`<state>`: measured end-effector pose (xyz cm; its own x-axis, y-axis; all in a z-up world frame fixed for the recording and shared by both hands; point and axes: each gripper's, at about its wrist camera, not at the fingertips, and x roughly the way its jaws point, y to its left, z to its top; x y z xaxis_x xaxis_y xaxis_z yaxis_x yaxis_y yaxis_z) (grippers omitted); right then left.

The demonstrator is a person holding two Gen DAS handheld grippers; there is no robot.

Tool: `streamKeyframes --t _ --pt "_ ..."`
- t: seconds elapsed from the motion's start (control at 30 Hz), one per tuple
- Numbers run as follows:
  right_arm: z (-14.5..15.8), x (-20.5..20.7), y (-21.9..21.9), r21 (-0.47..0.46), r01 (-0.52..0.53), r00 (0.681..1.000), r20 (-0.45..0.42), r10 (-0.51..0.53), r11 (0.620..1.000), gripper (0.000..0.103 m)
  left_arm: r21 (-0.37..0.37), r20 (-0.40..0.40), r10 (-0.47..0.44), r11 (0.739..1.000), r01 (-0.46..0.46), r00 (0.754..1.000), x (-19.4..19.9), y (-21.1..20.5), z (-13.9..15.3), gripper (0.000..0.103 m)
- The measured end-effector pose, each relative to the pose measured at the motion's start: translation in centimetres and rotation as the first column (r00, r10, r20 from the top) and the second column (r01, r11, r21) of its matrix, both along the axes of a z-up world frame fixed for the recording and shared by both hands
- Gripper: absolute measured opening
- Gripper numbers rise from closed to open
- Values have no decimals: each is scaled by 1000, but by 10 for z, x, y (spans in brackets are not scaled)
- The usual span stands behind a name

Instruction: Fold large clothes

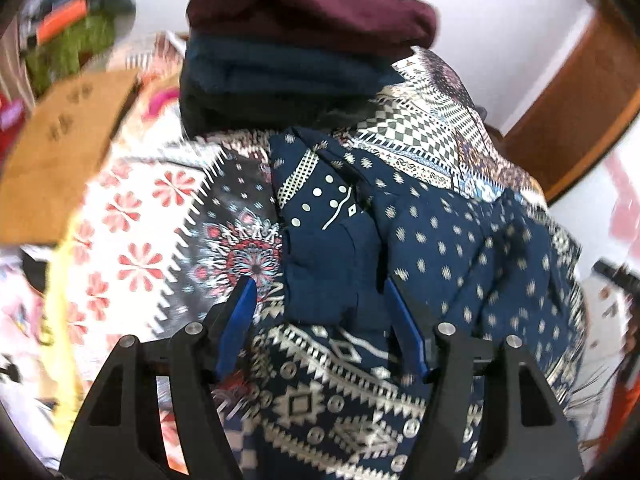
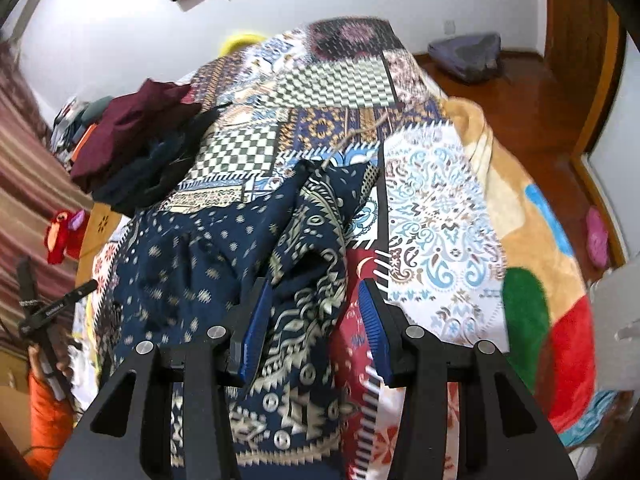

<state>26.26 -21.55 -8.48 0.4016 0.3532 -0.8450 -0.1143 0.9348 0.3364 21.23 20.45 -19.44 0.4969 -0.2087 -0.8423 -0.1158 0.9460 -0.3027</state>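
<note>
On the bed, the navy printed garment lies partly folded, bunched near the middle. The left gripper hovers wide-jawed and the right gripper half-open, neither holding cloth, likely so the fold settles.

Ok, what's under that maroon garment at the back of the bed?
The maroon garment tops a folded stack: a dark blue piece directly beneath, something darker below that. The stack rests on the patchwork bedspread; whatever else it holds is covered.
</note>
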Motion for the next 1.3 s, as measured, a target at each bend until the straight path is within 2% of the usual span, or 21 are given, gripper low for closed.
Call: streamKeyframes --t 0.13,0.23,0.4,0.5,0.63,0.73,0.8,0.83,0.87,0.93,1.03,1.3 --pt "-20 20 -1 45 18 997 -78 -14 999 41 -75 -21 21 997 -23 1000 22 8 -21 65" --pt "-28 32 2 83 21 995 -103 -12 996 41 -122 -52 15 992 -22 999 38 9 -39 65" --pt "-47 51 7 128 39 987 -162 -17 991 42 -150 -91 -27 989 13 996 60 -2 -62 65" --pt "-55 60 9 152 40 987 -158 -16 988 42 -150 -73 -39 988 28 997 69 -4 -64 65" --pt "-66 68 11 211 53 986 -168 -17 976 42 -238 -63 -33 971 17 997 78 4 -66 65" --pt "-70 72 17 203 41 986 -165 -8 978 40 -275 -60 -33 961 15 998 81 7 -66 65" --pt "-69 72 20 187 35 987 -163 -5 982 23 -271 -58 -31 963 14 998 81 6 -65 56" --pt "-70 73 21 193 35 986 -168 -2 981 20 -266 -61 -34 964 16 998 81 5 -65 41" --pt "-69 71 20 197 40 986 -166 -7 980 18 -263 -65 -39 965 21 997 81 3 -65 31" --pt "-65 69 17 212 44 987 -159 -10 976 15 -271 -60 -45 962 27 997 77 0 -61 23" --pt "-47 63 14 236 50 993 -114 -23 971 14 -247 -26 -70 967 62 997 71 -11 -43 19" --pt "37 51 8 233 -1 996 90 -20 972 13 -168 120 -169 968 188 978 65 -62 46 17"
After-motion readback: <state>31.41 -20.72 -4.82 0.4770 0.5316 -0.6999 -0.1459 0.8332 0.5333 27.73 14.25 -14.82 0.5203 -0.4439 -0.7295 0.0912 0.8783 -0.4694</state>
